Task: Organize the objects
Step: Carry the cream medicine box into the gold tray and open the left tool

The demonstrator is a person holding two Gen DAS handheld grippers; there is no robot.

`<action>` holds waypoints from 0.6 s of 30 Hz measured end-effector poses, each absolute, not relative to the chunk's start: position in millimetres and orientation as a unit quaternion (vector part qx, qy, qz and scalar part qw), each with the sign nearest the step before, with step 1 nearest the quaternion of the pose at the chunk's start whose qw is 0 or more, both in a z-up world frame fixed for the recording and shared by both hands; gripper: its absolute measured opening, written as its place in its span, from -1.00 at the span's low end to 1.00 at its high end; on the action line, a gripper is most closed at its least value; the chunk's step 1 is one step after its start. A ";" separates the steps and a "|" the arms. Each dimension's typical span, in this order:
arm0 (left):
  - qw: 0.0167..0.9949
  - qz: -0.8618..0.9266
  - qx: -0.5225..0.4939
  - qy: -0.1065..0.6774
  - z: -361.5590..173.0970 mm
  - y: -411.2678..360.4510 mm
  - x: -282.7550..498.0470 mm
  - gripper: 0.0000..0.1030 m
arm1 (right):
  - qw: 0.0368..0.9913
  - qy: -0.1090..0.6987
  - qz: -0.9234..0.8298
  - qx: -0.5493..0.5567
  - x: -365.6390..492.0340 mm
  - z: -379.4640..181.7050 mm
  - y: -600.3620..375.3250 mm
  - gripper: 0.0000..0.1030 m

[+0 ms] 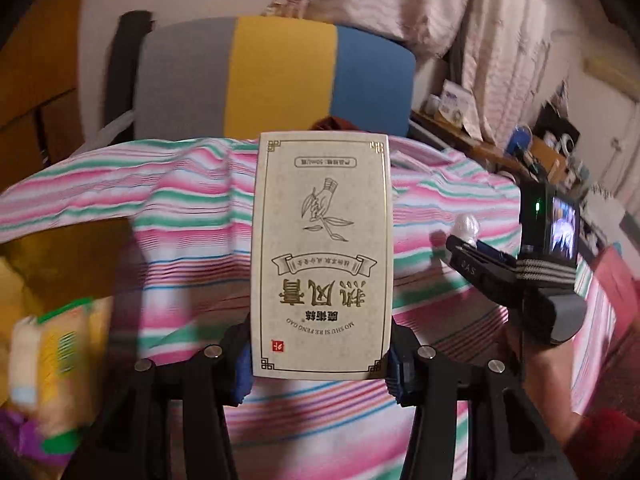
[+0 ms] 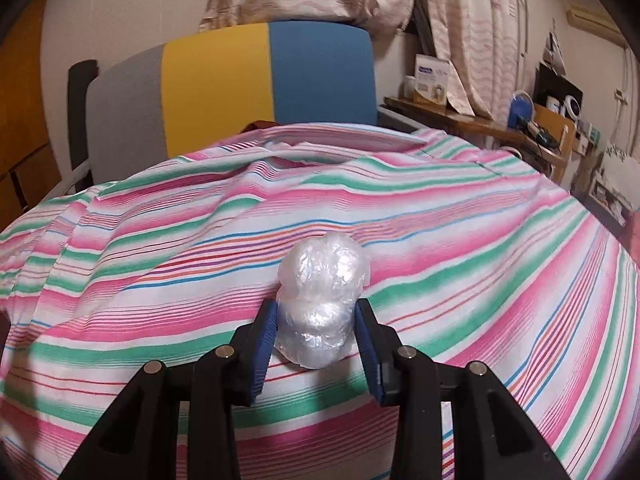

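So both tools are loaded at this point. The left tool [image 1: 320, 364] is clamped on a cream box [image 1: 322, 256] with gold print, gripped by its lower edge so the box stands up in front of the camera with its lettering upside down. The right tool [image 2: 316, 344] is squeezed onto a wad of clear crinkly plastic [image 2: 320, 292], looks like a balled-up bag or wrap, with half of it poking out past the blue pads [image 2: 266, 344]. In the left view the right tool shows up off to the side with that same wad at its tip, held just above the striped bedsheet [image 2: 440, 240].

Progress-wise, it looks like mid-task: two things picked up, neither set down anywhere yet. Where they're meant to go isn't obvious from these views. Down at the lower left of the left view there's a blurry heap, a green and yellow packet [image 1: 60, 344] plus something purple, next to what may be a yellow container, so probably more stuff is waiting to be sorted, or that's the drop spot. Can't tell which.

Further back, the sheet is rumpled and bunched up. Behind it sits a chair back [image 2: 248, 84] in grey, yellow and blue, then curtains, and a cluttered wooden shelf [image 2: 480, 124] on the right. Nothing blocks either tool right now, though the box hides much of the left camera's view.
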State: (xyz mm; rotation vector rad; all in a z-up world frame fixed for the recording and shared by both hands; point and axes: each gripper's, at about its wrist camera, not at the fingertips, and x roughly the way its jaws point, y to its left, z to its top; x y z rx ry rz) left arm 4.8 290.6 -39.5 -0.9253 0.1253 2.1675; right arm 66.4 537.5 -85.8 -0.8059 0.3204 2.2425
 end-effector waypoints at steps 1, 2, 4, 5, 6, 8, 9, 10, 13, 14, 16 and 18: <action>0.375 0.851 -0.365 0.039 -36.4 280.5 3.8 0.00 | 0.357 0.116 0.873 -0.311 64.9 -84.4 533.9 -0.25; 0.369 0.853 -0.367 0.028 -33.5 270.3 1.4 0.00 | 0.354 0.111 0.875 -0.311 64.1 -83.7 531.8 -0.25; 0.358 0.856 -0.372 0.001 -26.7 248.4 -5.8 0.00 | 0.350 0.104 0.878 -0.310 62.7 -82.3 528.5 -0.25; 0.351 0.857 -0.377 -0.010 -23.5 235.9 -11.0 0.00 | 0.350 0.102 0.878 -0.310 62.1 -81.9 528.2 -0.25; 0.346 0.858 -0.380 -0.015 -22.0 229.6 -14.8 0.00 | 0.350 0.101 0.878 -0.310 61.8 -81.7 528.1 -0.25; 0.334 0.859 -0.386 -0.032 -19.9 209.0 -24.7 0.00 | 0.351 0.100 0.878 -0.310 61.5 -81.1 528.0 -0.25; 0.328 0.860 -0.390 -0.040 -19.4 198.9 -30.4 0.00 | 0.352 0.099 0.878 -0.310 61.7 -80.8 527.8 -0.25; 0.318 0.862 -0.393 -0.048 -19.1 188.1 -36.7 0.00 | 0.352 0.095 0.877 -0.311 60.8 -80.5 526.6 -0.25; 0.296 0.865 -0.402 -0.059 -22.1 160.4 -57.0 0.00 | 0.353 0.082 0.877 -0.315 57.5 -80.4 522.9 -0.25; 0.282 0.869 -0.403 -0.059 -22.4 152.2 -64.4 0.00 | 0.353 0.075 0.877 -0.317 55.9 -80.1 520.7 -0.25; 0.267 0.870 -0.412 -0.055 -25.9 136.5 -82.8 0.00 | 0.352 0.061 0.877 -0.322 52.1 -80.4 516.1 -0.25; 0.246 0.869 -0.428 -0.045 -32.9 124.9 -99.0 0.00 | 0.351 0.048 0.876 -0.327 48.8 -81.2 512.3 -0.25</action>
